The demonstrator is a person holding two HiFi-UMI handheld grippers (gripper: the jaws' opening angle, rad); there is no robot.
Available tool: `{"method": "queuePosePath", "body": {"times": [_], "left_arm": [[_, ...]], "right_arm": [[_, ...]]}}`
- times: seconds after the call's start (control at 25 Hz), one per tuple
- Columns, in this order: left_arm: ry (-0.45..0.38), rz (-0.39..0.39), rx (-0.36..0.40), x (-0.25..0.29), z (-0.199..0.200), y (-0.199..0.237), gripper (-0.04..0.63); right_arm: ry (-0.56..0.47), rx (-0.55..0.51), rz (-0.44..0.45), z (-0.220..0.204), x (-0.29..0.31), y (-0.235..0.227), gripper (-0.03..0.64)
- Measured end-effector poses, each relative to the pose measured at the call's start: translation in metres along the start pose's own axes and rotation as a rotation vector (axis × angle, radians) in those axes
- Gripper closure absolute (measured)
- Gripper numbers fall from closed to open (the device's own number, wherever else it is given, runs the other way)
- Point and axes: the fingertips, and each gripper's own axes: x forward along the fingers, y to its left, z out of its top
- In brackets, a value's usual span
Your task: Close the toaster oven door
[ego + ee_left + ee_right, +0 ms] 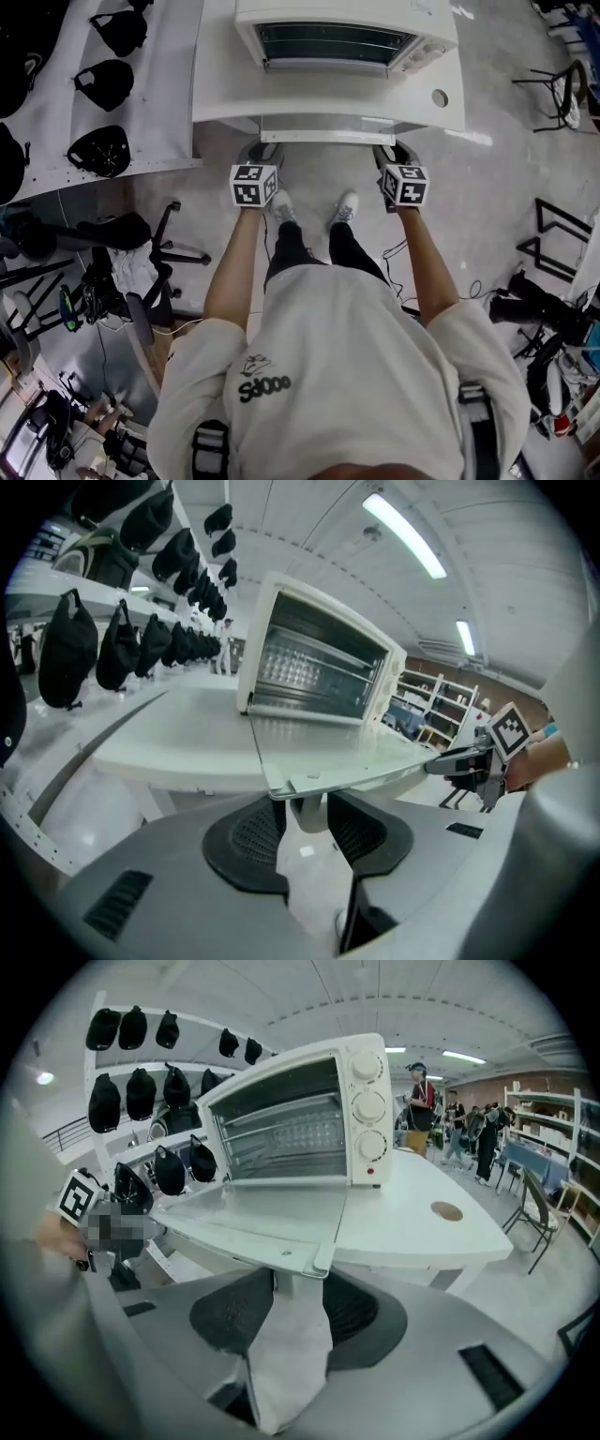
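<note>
**Oven door, open, seen from the near side.** The oven (347,37) is standing at the far side of the table (216,94). Its door (262,1208) is lying fully open and flat, with its near edge overhanging the table's near edge.

I am holding both grippers just under that edge, the left gripper (307,799) at the door's left corner and the right gripper (297,1277) at its right corner. The handle (323,137) is hanging beneath the door. Each pair of jaws is standing partly closed around one of its end posts, and the pads look to be bearing on the post from both sides with no gap showing.

I am judging the door to be a stiff, fairly light panel with a glass-like pane, swinging on a hinge along its far edge at the oven's base. It will probably snap shut over the last part of its swing, so the pane is needing a gentle finish. The handle looks smooth and may be slippery. The oven looks light and may slide farther back if I am pushing rather than lifting.

The posts are the best place to hold, with both ends rising evenly so the panel is not twisting.
</note>
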Motion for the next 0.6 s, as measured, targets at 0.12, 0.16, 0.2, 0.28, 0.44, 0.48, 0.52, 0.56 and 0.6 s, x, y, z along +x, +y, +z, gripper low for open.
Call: {"method": "queuePosePath", "body": {"times": [0.12, 0.16, 0.2, 0.28, 0.44, 0.48, 0.52, 0.56, 0.6], "left_arm": [[-0.061, 0.0, 0.029, -0.007, 0.028, -0.001, 0.48], [-0.08, 0.001, 0.038, -0.009, 0.039, -0.002, 0.483], [-0.1, 0.001, 0.043, -0.012, 0.049, -0.003, 0.485], [-0.151, 0.002, 0.039, -0.02, 0.072, -0.005, 0.485], [-0.238, 0.008, 0.011, -0.032, 0.116, -0.006, 0.485], [-0.247, 0.008, 0.002, -0.033, 0.126, -0.006, 0.485], [-0.255, 0.004, -0.01, -0.033, 0.135, -0.006, 0.485], [-0.263, -0.003, -0.027, -0.033, 0.143, -0.006, 0.485], [-0.27, -0.014, -0.048, -0.033, 0.151, -0.006, 0.484]], "right_arm": [[-0.057, -0.025, -0.006, 0.026, -0.013, 0.004, 0.453], [-0.079, -0.025, -0.007, 0.035, -0.017, 0.005, 0.453], [-0.104, -0.026, -0.007, 0.046, -0.021, 0.007, 0.453], [-0.159, -0.038, -0.003, 0.069, -0.031, 0.01, 0.454], [-0.244, -0.093, -0.023, 0.113, -0.046, 0.015, 0.515], [-0.259, -0.084, -0.026, 0.123, -0.048, 0.014, 0.515], [-0.273, -0.072, -0.027, 0.133, -0.05, 0.013, 0.518], [-0.283, -0.066, -0.031, 0.142, -0.052, 0.011, 0.52], [-0.29, -0.068, -0.037, 0.15, -0.053, 0.01, 0.52]]}}
